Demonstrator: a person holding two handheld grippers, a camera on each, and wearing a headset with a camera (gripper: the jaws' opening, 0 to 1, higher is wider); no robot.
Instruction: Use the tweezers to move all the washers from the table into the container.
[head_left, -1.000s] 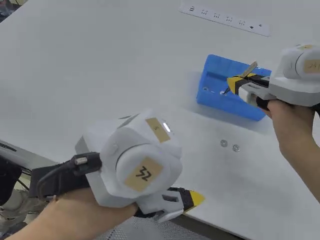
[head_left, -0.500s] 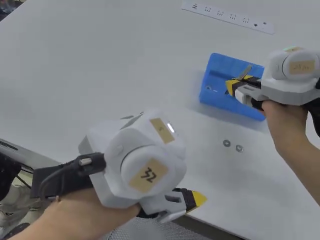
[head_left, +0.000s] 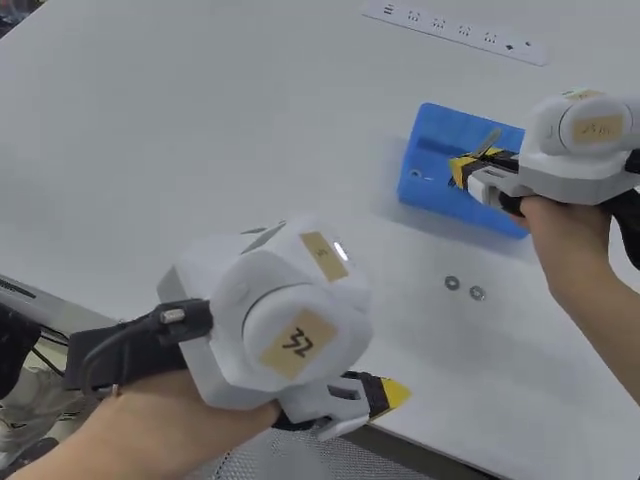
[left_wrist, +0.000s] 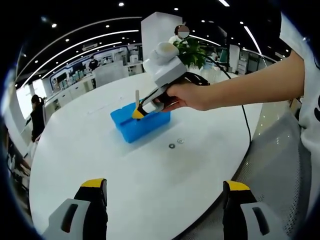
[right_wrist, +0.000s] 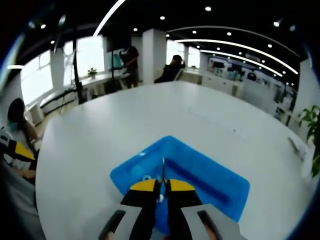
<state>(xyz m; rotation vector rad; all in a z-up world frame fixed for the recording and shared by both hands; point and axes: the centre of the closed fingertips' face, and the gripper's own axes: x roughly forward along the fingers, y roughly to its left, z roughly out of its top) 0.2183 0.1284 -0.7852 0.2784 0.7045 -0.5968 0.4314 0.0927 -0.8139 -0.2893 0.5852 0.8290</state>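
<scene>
Clenching tweezers (head_left: 491, 143), right hand-held gripper (head_left: 462, 170) still hovers over container (head_left: 438, 198); left hand-held gripper (left_wrist: 164, 184) released.

White left claw (left_wrist: 165, 185) and right claw (right_wrist: 162, 186), yellow-tipped black jaws, black cable (head_left: 120, 345).

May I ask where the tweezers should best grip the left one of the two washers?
Probably across the ring of the left washer, one tip of the tweezers in the hole, coming steeply from above on its left, away from the other washer; it lies flat on the table.
</scene>
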